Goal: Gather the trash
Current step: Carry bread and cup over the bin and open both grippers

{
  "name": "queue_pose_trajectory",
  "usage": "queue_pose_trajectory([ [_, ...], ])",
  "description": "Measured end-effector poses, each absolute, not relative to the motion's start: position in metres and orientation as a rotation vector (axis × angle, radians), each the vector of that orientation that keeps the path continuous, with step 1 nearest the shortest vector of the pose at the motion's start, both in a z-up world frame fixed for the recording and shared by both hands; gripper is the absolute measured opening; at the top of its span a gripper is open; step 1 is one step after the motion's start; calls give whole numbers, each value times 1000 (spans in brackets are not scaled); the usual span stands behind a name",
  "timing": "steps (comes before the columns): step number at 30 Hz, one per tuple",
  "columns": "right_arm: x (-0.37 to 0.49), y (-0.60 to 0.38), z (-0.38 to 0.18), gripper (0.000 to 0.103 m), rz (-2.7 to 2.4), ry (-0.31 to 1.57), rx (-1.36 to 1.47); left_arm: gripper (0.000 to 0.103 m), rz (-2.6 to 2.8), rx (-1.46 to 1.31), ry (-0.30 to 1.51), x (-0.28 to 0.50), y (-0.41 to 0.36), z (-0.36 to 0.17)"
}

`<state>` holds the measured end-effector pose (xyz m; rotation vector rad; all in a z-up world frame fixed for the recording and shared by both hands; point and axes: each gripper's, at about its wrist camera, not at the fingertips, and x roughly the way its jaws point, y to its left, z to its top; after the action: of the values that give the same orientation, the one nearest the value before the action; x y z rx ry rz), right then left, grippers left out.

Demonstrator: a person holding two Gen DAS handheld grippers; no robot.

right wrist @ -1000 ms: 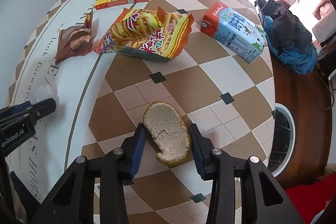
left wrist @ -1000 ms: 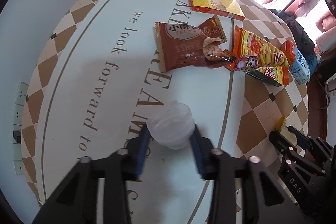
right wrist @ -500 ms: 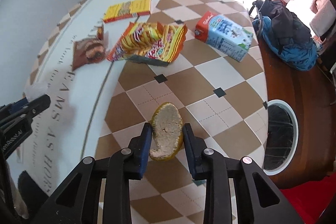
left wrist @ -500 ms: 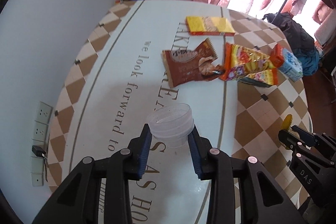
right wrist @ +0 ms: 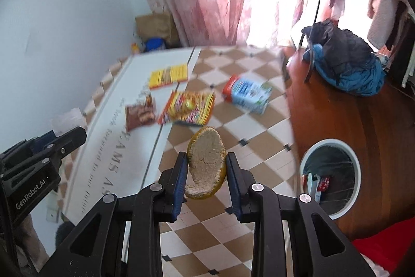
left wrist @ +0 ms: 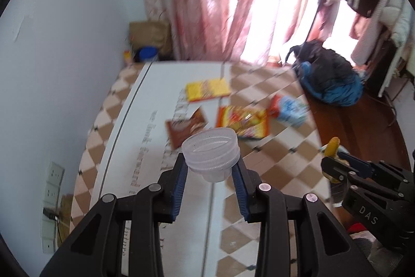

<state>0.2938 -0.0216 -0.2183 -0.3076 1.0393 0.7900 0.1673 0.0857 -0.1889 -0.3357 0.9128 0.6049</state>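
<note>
Left gripper (left wrist: 210,169) clamped on ribbed translucent plastic cup (left wrist: 210,149), right gripper (right wrist: 206,173) clamped on curved orange peel (right wrist: 206,168) — pith rough, both clear of table (right wrist: 249,126).

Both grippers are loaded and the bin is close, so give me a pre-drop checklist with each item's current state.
1. Left gripper jaws clamped on plastic cup: ok.
2. Right gripper jaws clamped on orange peel: ok.
3. Both items lifted off the table: ok.
4. Bin opening unobstructed: ok.
5. Either item above the bin: not ok.
6. Room left in the bin: cannot tell.
</note>
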Motion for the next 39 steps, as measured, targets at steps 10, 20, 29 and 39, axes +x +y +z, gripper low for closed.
queue_pose_trajectory([
  [10, 341, -125, -151, 31, 692, 934, -156, 31, 460, -262, 808, 225, 16, -131],
  [20, 429, -257, -184, 31, 478, 991, -53, 31, 237, -226, 894, 342, -90, -164],
  [29, 502, -345, -309, 31, 356, 1239, 67, 31, 83, -327, 1199, 442, -143, -281],
  [39, 563, -350, -406, 33, 336, 1404, 84, 40, 71, -375, 1435, 490, -150, -366],
])
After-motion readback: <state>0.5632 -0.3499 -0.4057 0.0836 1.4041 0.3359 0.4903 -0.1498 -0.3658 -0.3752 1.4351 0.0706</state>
